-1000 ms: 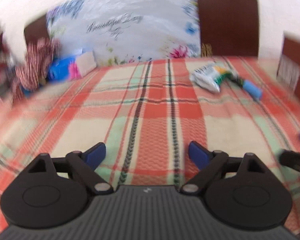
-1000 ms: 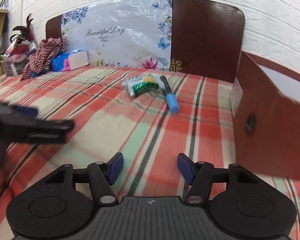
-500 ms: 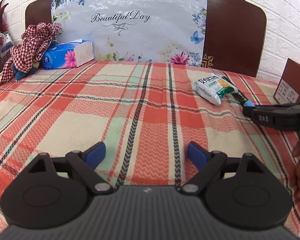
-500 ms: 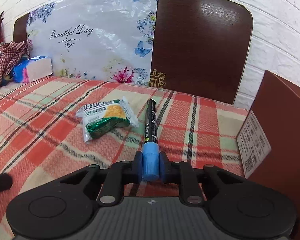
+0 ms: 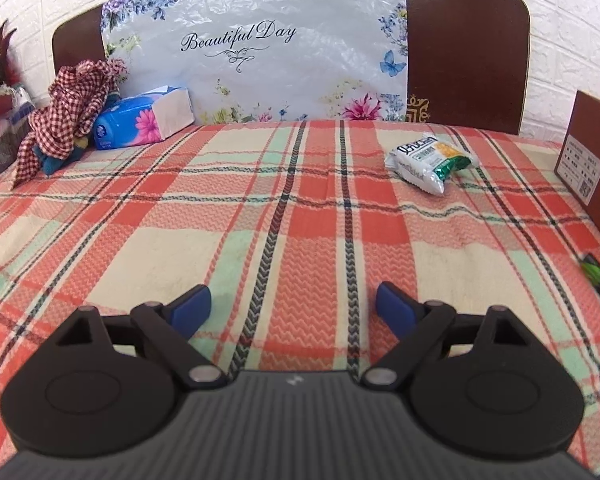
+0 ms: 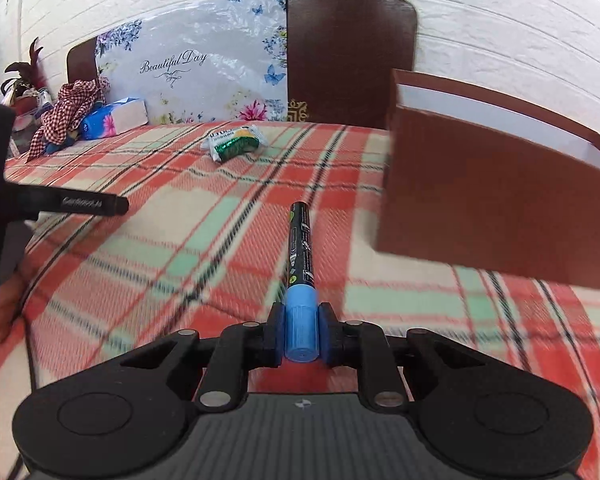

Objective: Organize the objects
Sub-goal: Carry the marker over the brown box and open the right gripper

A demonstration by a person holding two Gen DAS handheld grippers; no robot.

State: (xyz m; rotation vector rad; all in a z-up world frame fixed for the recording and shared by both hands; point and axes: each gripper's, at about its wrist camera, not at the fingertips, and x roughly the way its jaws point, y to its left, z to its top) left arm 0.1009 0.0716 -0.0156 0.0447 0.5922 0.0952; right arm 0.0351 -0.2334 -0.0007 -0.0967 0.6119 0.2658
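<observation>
right hand-held gripper (image 6: 301, 334) clamped on a marker's (image 6: 301, 254) blue cap, left hand-held gripper (image 5: 294, 307) wide apart, empty

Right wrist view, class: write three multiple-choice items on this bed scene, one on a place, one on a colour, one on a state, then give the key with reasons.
1. Where does the green and white snack packet lie?
A. inside the brown cardboard box
B. on the plaid blanket
C. on top of the blue tissue pack

2. What colour is the cap of the black marker pen?
A. red
B. yellow
C. blue

3. What state is the right gripper in?
A. shut on the marker's cap
B. wide open and empty
C. shut on the packet

Key: 1 B, the packet rests on the plaid blanket, apart from the brown cardboard box. 2 C, the cap is light blue. 3 A, both pads press the cap.
</observation>
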